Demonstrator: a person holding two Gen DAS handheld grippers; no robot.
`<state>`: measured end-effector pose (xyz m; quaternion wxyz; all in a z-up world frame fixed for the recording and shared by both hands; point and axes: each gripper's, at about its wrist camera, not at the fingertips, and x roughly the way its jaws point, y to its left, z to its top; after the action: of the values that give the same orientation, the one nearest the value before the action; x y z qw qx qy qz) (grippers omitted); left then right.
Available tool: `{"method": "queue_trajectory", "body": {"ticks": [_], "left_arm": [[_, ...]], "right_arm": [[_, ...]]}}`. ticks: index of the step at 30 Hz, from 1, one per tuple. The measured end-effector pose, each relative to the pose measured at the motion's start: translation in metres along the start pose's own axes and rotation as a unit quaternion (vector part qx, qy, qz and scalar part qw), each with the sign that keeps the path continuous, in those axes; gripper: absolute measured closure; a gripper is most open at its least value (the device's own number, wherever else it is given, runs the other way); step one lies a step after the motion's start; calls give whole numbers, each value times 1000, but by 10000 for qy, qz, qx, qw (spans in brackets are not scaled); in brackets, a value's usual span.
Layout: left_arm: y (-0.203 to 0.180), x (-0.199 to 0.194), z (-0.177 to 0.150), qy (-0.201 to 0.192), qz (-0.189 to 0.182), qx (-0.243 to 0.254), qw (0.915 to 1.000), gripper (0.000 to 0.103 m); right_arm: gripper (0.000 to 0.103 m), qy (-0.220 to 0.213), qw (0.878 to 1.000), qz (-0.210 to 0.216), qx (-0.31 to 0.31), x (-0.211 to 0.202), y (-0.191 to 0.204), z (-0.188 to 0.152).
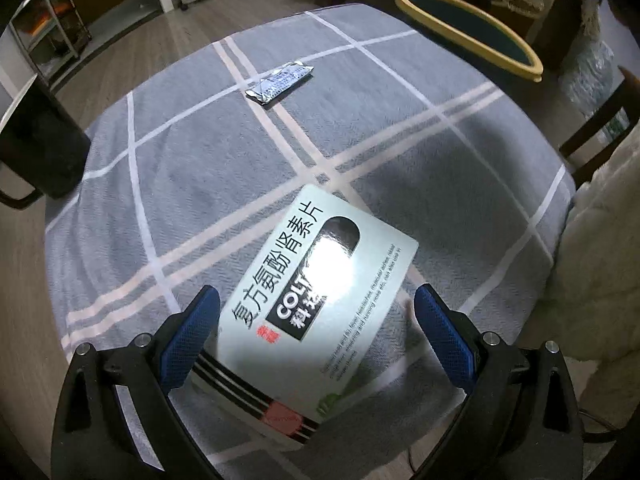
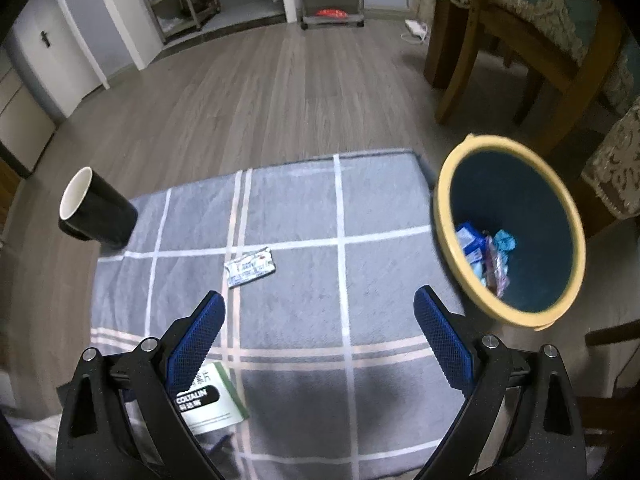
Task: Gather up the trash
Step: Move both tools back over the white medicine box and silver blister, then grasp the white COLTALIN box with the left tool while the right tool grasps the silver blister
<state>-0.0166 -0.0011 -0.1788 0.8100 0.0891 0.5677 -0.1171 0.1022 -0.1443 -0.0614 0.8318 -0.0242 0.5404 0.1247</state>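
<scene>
A pale green medicine box point(image 1: 316, 300) with black Chinese lettering lies between the blue pads of my left gripper point(image 1: 316, 304), whose jaws stand wide and do not touch it. The box also shows in the right wrist view point(image 2: 212, 400), low at the left. A silver foil wrapper point(image 1: 279, 85) lies farther out on the grey checked cloth point(image 1: 192, 160); it also shows in the right wrist view point(image 2: 251, 267). My right gripper point(image 2: 320, 308) is open and empty above the cloth. The yellow-rimmed bin point(image 2: 508, 224) stands right of it.
A black cup point(image 2: 96, 212) stands at the cloth's left edge, also in the left wrist view point(image 1: 40, 148). The bin point(image 1: 468, 32) holds several wrappers point(image 2: 486, 256). Wooden chairs point(image 2: 520, 60) stand behind the bin. A cream-coloured fabric point(image 1: 600, 260) lies at the table's right edge.
</scene>
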Motion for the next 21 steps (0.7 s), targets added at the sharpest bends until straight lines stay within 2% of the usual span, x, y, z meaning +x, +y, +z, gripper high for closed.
{"method": "queue_trajectory", "body": {"ticks": [3,5,8,10,15,17,21], "left_arm": [[6,9,3,183,14,-142,9997,7],[13,17,3,334,104,-261,9990,13],[22,12,9,220,183,-385,9988,23],[31,5,14,52,173,-620,9979,25],[54,-14,24,-349,532,-1073,9922,25],[63,-18,25,-391,766,-1199,9891,25],[80,-17,31,-273,854,-1450,9854,25]], "right_arm": [[8,78,10000,-10,37,8,1,3],[8,159,9998,50,113,15,0,6],[8,364,9984,241,357,33,-2,11],[8,502,9963,435,545,46,-3,13],[10,856,9915,706,676,79,14,13],[16,963,9888,847,759,92,21,12],[36,1139,9817,1074,1080,117,28,11]]}}
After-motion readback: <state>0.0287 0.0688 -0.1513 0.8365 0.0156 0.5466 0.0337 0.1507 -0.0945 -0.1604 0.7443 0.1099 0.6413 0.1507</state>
